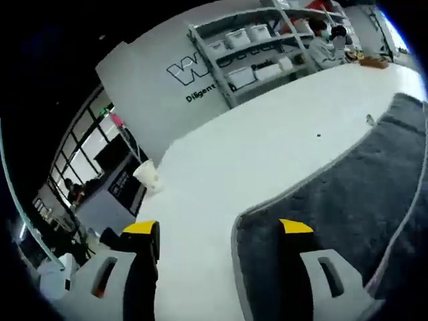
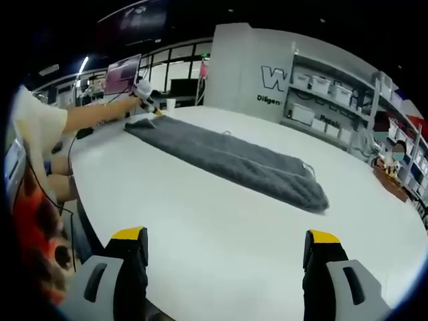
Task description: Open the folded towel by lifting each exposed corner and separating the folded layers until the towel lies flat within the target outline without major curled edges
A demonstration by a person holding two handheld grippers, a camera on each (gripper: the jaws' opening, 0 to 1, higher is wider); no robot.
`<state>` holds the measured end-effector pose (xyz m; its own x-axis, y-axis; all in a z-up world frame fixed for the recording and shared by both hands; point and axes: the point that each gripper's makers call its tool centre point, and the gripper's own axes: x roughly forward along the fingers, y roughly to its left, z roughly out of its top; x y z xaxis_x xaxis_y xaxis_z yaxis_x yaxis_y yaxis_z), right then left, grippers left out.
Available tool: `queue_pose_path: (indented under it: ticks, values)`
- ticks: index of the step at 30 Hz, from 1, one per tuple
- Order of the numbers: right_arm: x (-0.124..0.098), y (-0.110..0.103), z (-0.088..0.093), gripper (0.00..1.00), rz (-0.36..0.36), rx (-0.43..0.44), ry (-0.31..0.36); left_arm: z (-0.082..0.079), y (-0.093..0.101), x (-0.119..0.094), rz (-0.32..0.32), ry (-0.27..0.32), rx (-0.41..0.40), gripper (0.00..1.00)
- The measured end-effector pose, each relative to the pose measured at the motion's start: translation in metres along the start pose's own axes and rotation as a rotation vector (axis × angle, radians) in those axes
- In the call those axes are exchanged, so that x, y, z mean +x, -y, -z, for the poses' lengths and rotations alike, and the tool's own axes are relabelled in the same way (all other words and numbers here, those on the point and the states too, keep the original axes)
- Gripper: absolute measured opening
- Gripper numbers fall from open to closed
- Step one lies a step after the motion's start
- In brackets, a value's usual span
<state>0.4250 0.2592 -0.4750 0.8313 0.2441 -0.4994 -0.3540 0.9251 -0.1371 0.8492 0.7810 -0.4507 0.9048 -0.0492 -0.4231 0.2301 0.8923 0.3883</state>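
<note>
Where the left gripper view looks along its own two jaws, the left gripper (image 1: 217, 231) stands with its grey, yellow-tipped jaws spread wide and nothing between them, one jaw over the bare white tabletop (image 1: 267, 140) and the other over the corner of the dark grey fluffy towel (image 1: 348, 200), which fills the lower right of that frame. The towel's pale hemmed edge curves just beside the right-hand jaw; whether that jaw touches the cloth cannot be told. In the upper part of the frame a white wall with black lettering (image 1: 194, 73) stands beside grey metal shelves holding white bins (image 1: 257, 43).

In the right gripper view the right gripper (image 2: 224, 241) rises from the bottom of the frame, its jaws also wide apart and empty above bare table, well apart from the towel. The towel lies as a long folded strip running from the upper left toward the centre right of the frame. At its far upper-left end the left gripper meets the towel's corner, held by a person's outstretched arm (image 2: 100, 114).
</note>
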Motion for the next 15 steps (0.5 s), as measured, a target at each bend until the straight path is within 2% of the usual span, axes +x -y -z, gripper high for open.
queue_pose_path:
  ticks: [2, 3, 5, 6, 8, 11, 15]
  values:
    - [0.0, -0.001, -0.002, 0.97, -0.003, -0.003, 0.004, -0.006, 0.007, -0.011, 0.045, 0.032, -0.03, 0.82]
    - [0.0, -0.002, -0.004, 0.97, -0.005, -0.007, 0.005, -0.014, 0.014, -0.025, 0.094, 0.074, -0.072, 0.85]
    - [0.001, -0.003, -0.006, 0.97, -0.007, -0.012, 0.005, -0.019, 0.022, -0.038, 0.15, 0.094, -0.094, 0.91]
    - [0.001, -0.004, -0.007, 0.97, -0.007, -0.014, 0.004, -0.021, 0.029, -0.051, 0.189, 0.107, -0.113, 0.93]
    - [0.001, -0.004, -0.008, 0.97, -0.007, -0.016, 0.004, -0.021, 0.035, -0.062, 0.219, 0.115, -0.128, 0.98]
    - [0.002, -0.006, -0.011, 0.97, -0.009, -0.017, 0.005, -0.021, 0.046, -0.091, 0.279, 0.144, -0.139, 1.0]
    - [0.003, -0.009, -0.016, 0.97, -0.008, -0.021, 0.003, -0.018, 0.058, -0.119, 0.349, 0.17, -0.164, 1.0]
